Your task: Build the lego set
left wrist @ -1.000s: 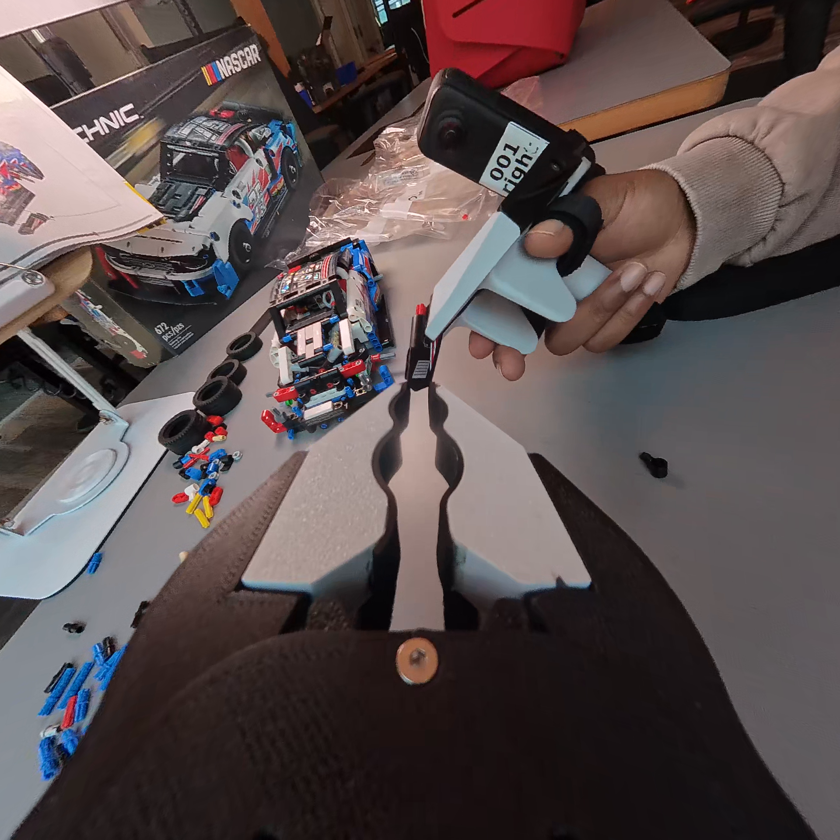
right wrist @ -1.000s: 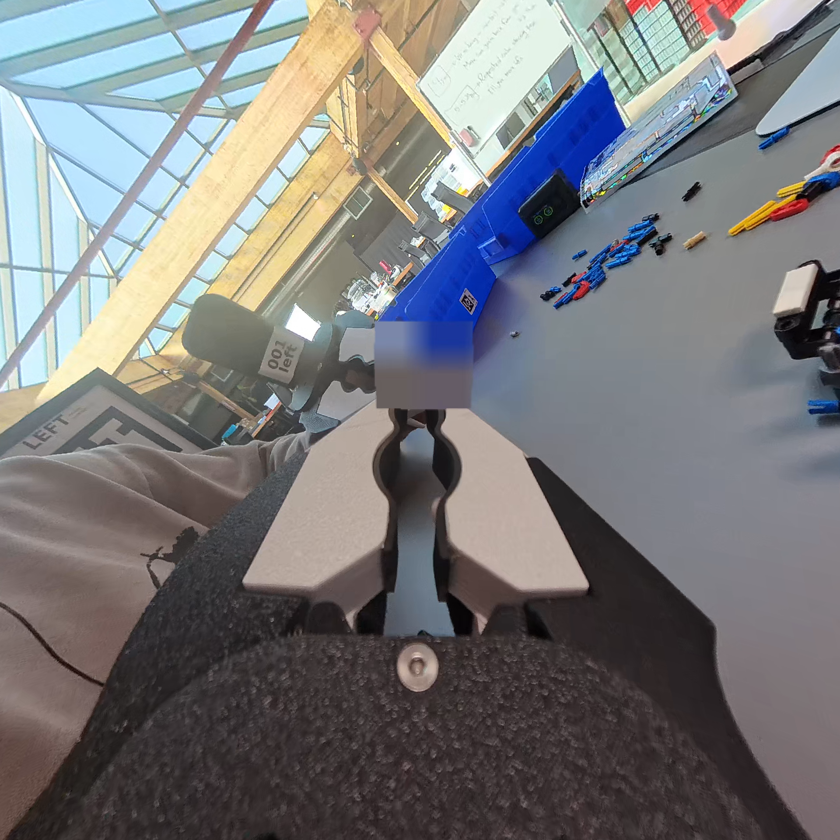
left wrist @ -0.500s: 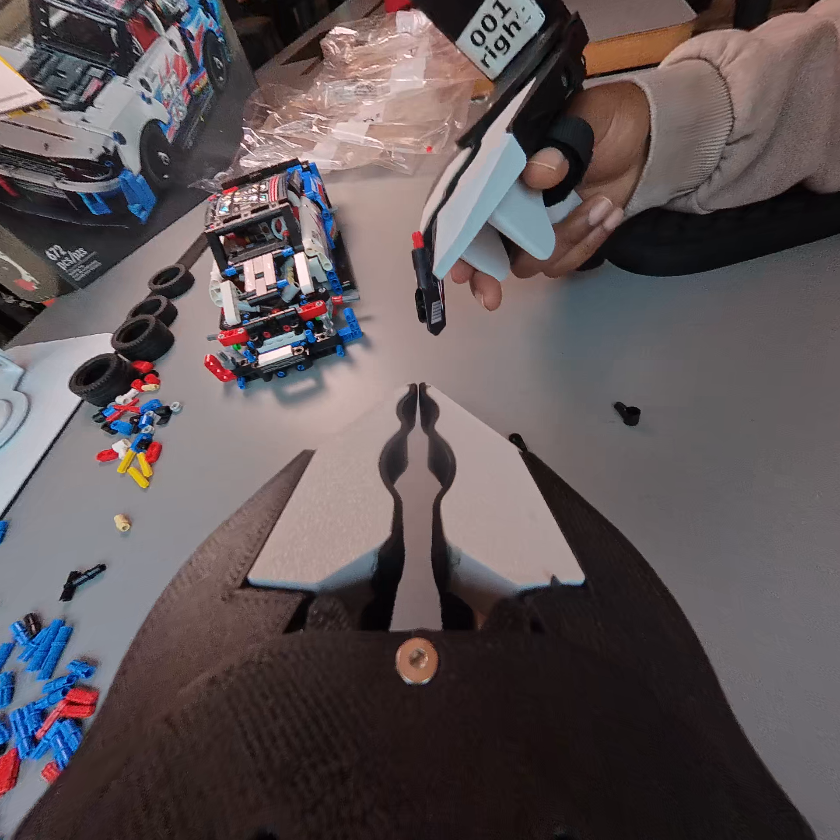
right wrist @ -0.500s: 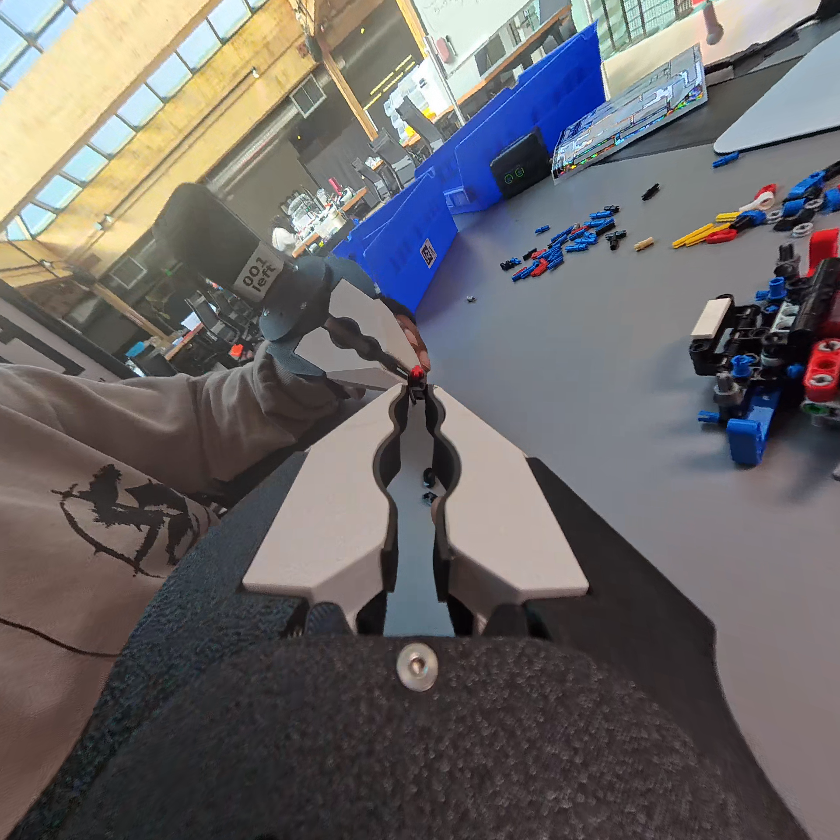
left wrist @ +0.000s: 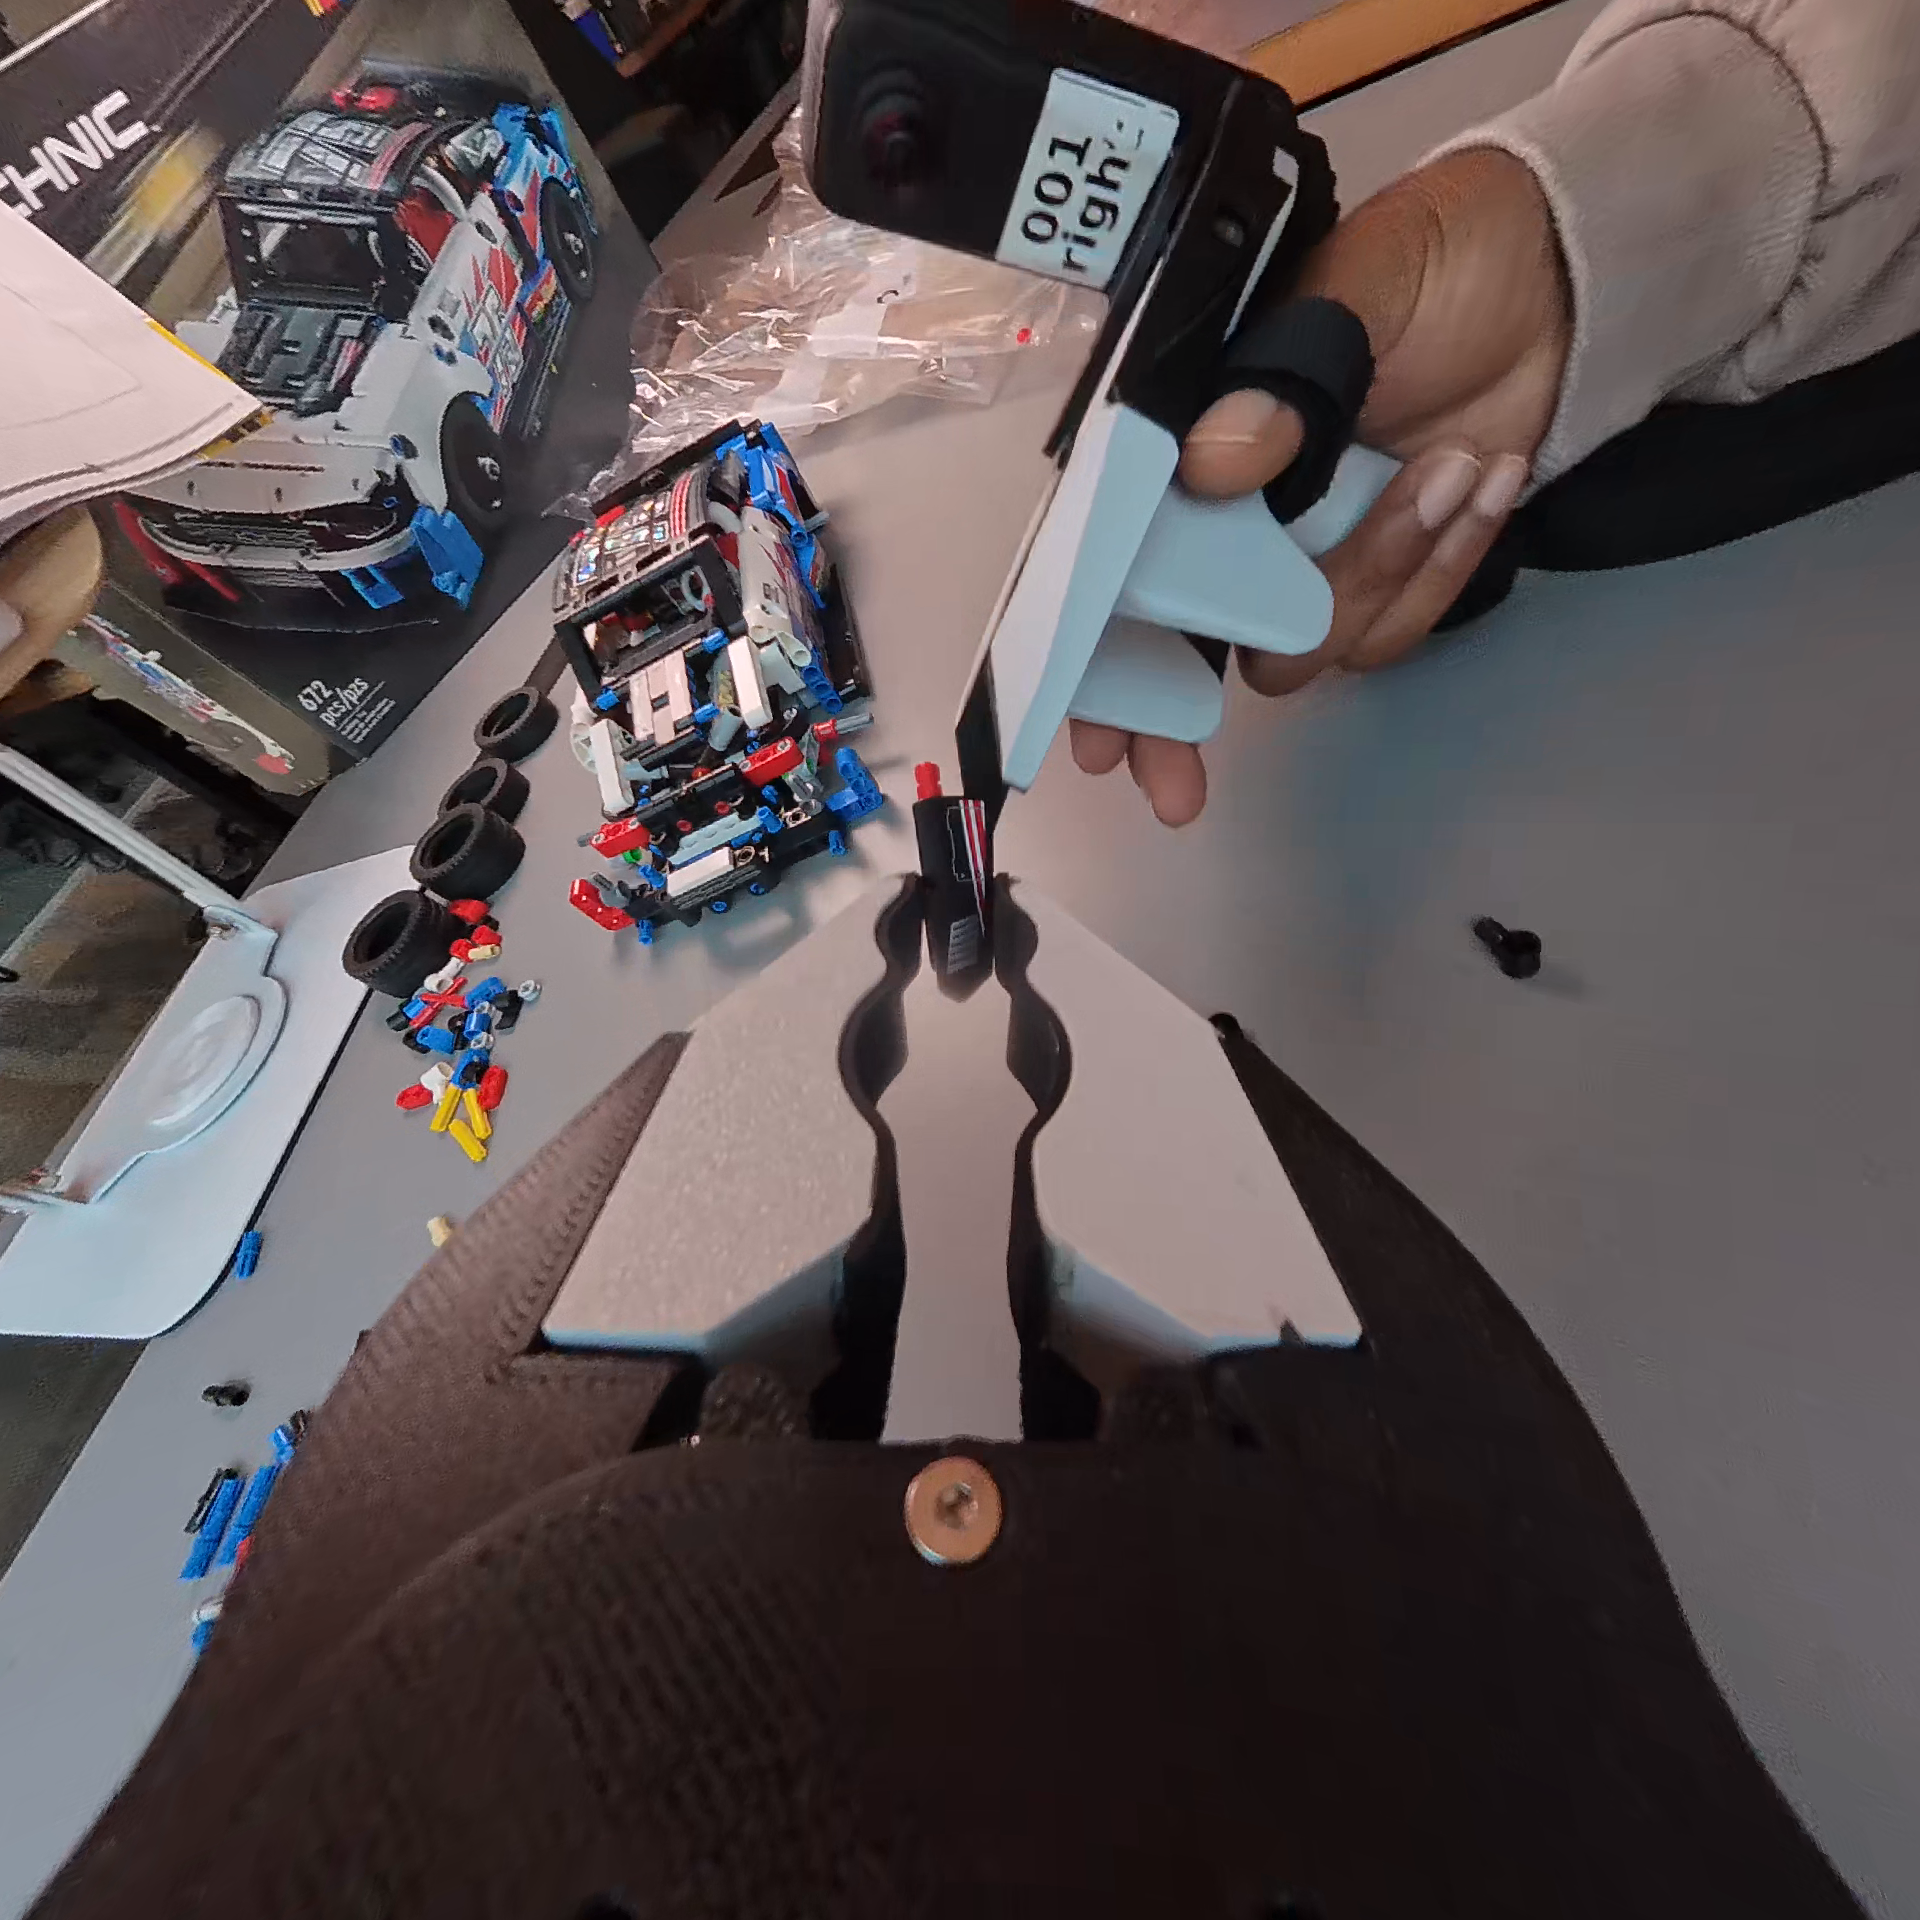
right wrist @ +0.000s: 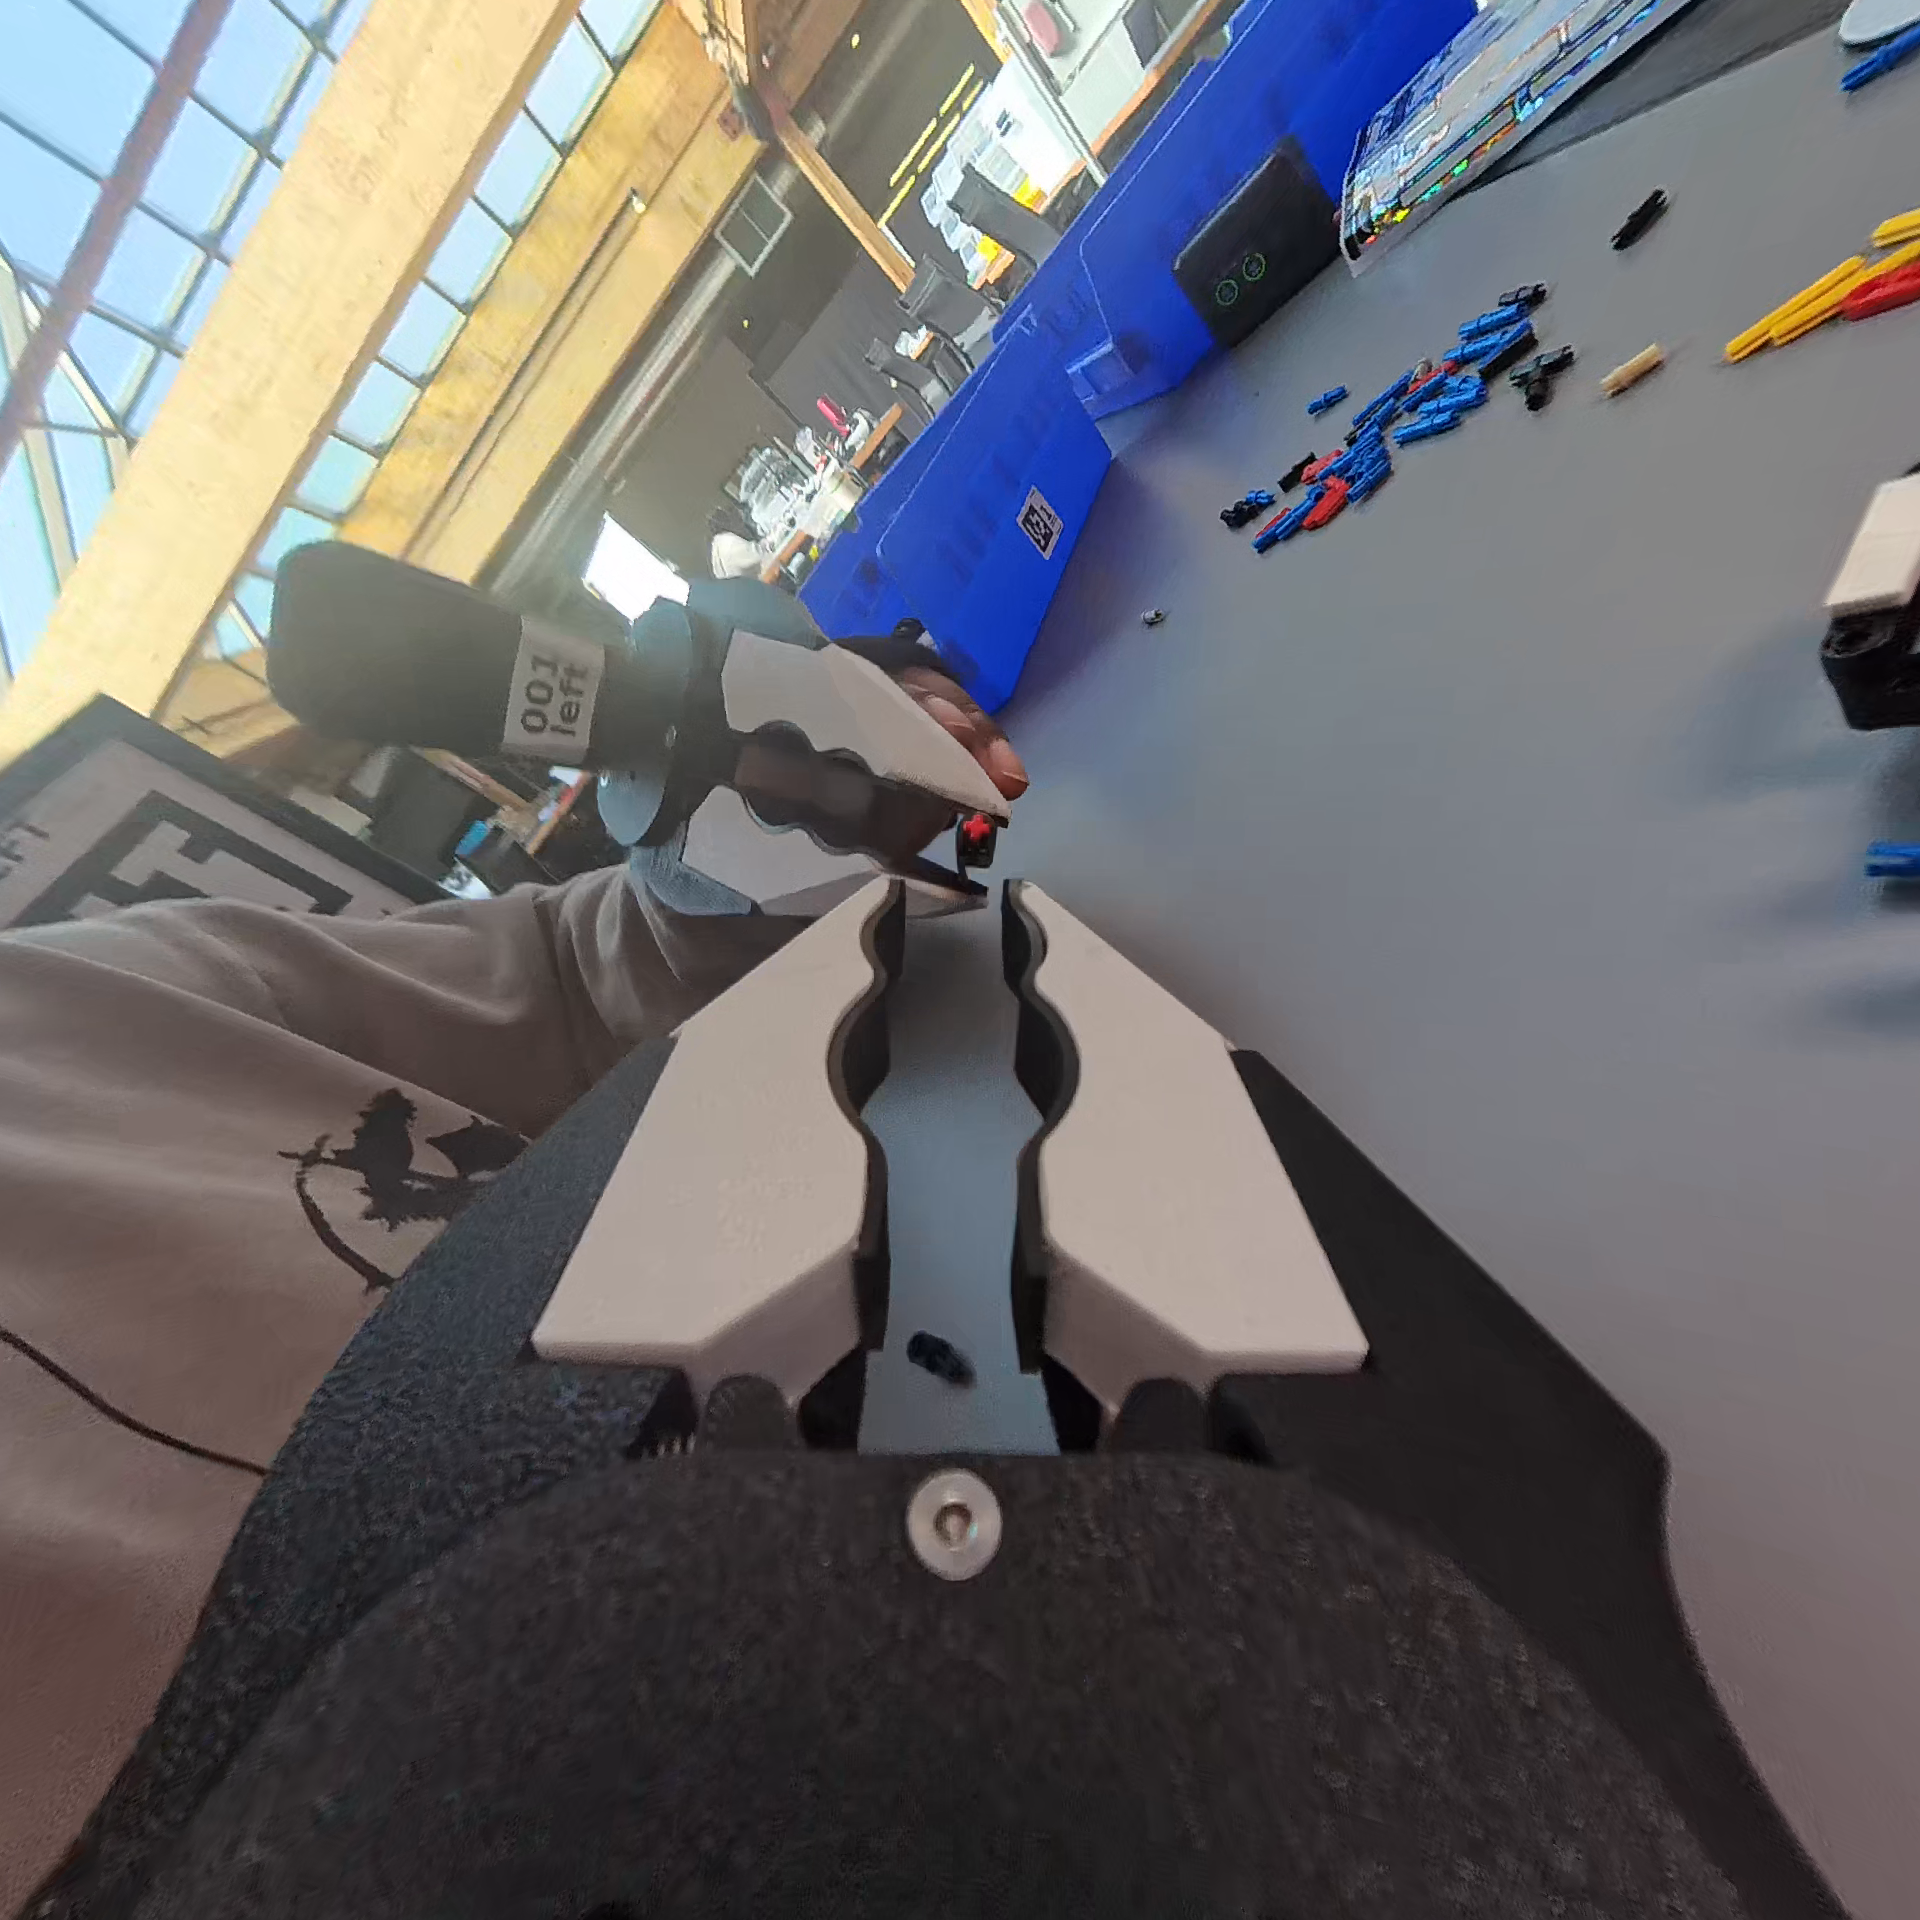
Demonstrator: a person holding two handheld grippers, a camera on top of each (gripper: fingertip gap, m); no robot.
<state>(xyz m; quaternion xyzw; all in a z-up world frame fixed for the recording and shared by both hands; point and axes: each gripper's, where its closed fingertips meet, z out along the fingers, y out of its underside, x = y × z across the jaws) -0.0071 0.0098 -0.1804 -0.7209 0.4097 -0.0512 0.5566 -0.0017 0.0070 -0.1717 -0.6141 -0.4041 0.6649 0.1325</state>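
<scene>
The left gripper (left wrist: 954,894) has its fingers closed on a small black piece (left wrist: 956,883), a narrow dark panel with red and white stripes on one face and a red pin sticking out of its upper end, held up off the grey table (left wrist: 1558,1091). The right gripper (right wrist: 951,888) sits just beside that piece with its fingers parted and nothing between them; in the left wrist view its tips seem to touch the piece's top, though I can't be sure. Behind them stands the half-built car (left wrist: 717,707), black frame with blue, red and white parts. Four black tyres (left wrist: 457,831) lie in a row to its left, beside loose coloured pins (left wrist: 457,1039).
</scene>
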